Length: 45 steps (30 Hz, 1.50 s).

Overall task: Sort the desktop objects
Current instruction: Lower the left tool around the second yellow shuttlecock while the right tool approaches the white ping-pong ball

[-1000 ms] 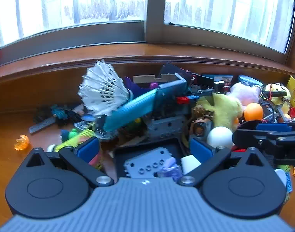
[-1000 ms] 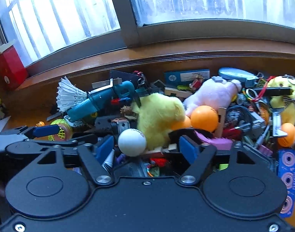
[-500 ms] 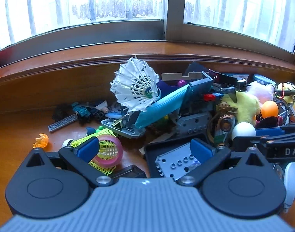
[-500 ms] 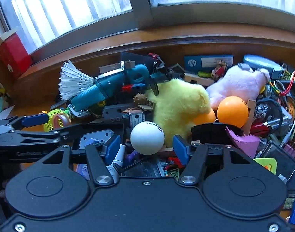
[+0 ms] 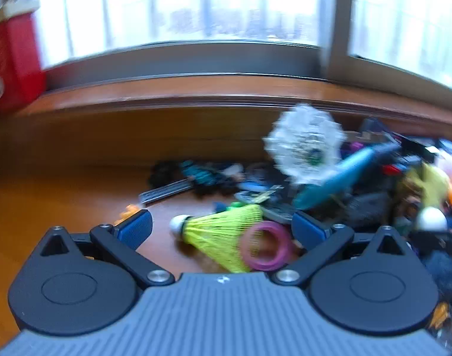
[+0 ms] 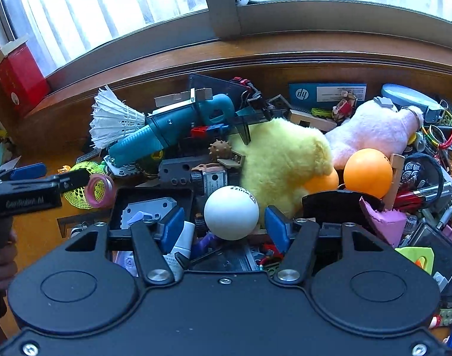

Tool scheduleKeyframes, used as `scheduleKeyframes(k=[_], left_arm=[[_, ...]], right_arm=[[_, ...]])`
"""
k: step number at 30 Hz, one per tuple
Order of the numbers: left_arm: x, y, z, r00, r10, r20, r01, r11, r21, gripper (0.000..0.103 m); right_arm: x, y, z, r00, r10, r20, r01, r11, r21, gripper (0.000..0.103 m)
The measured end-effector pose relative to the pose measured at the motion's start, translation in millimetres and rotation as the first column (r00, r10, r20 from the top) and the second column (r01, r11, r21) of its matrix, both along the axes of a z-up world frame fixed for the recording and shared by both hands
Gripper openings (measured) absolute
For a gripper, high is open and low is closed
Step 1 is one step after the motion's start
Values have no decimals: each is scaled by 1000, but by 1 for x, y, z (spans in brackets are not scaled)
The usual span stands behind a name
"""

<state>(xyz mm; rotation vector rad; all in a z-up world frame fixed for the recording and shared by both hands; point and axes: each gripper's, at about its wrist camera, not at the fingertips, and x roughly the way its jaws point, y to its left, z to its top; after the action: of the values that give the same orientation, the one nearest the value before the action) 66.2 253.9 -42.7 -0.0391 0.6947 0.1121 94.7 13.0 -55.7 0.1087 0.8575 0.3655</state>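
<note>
Left wrist view, blurred: the left tool (image 5: 221, 225) is hanging spread over the desk (image 5: 48, 201), pinching nothing. Between its blue pads (image 5: 135, 228) a yellow mesh shuttlecock (image 5: 223, 237) is lying on its side, cork at 9 o'clock, with a pink ring (image 5: 267, 244) against its skirt at 3 o'clock. A white feather shuttlecock (image 5: 304, 145) is sticking up at 1 o'clock, over a teal toy drill (image 5: 338, 178). If the pads close here, the ring may be getting caught along with the mesh, or the light shuttlecock may be skidding away.

Right wrist view: the right tool (image 6: 224, 222) is standing half spread, having just been narrowing, with a white ball (image 6: 231, 212) sitting between the pads; whether they are touching it I cannot tell, though small gaps are showing. The ball is resting on clutter, so a squeeze off centre could be popping it forward into the yellow plush (image 6: 282, 160) at 1 o'clock. An orange ball (image 6: 367, 172) is lying at 2 o'clock, a black tray (image 6: 154, 204) at 10 o'clock, and a white tube (image 6: 183, 241) is crowding the left-hand pad. The left tool is reaching in at 9 o'clock.
</note>
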Motion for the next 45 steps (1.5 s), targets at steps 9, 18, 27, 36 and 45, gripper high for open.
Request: scheduleKeyframes(k=[9,18,27,36,45], left_arm=[[22,41,-21,978,182,-105,-207,917,-340,103],[31,41,-33,951,264,-161,-291,939,-181,103],[23,35,-33,969,241,-61,-224,953,202,98],[28,58,-45,936,316,-157,-324,945,-33,103],[29,65,-42,940,329,-90,-331,943,-15,60]], right_arm=[[-1,2,0,1000,-4,10,4,1000,-9,63],[-3,3,1,1000,-6,19,6,1000,-24,68],[-2,3,0,1000,-6,28,7,1000,-29,71],[-2,5,0,1000,3,26,-2,1000,-31,73],[-1,7,-2,1000,-1,30,3,999,-37,74]])
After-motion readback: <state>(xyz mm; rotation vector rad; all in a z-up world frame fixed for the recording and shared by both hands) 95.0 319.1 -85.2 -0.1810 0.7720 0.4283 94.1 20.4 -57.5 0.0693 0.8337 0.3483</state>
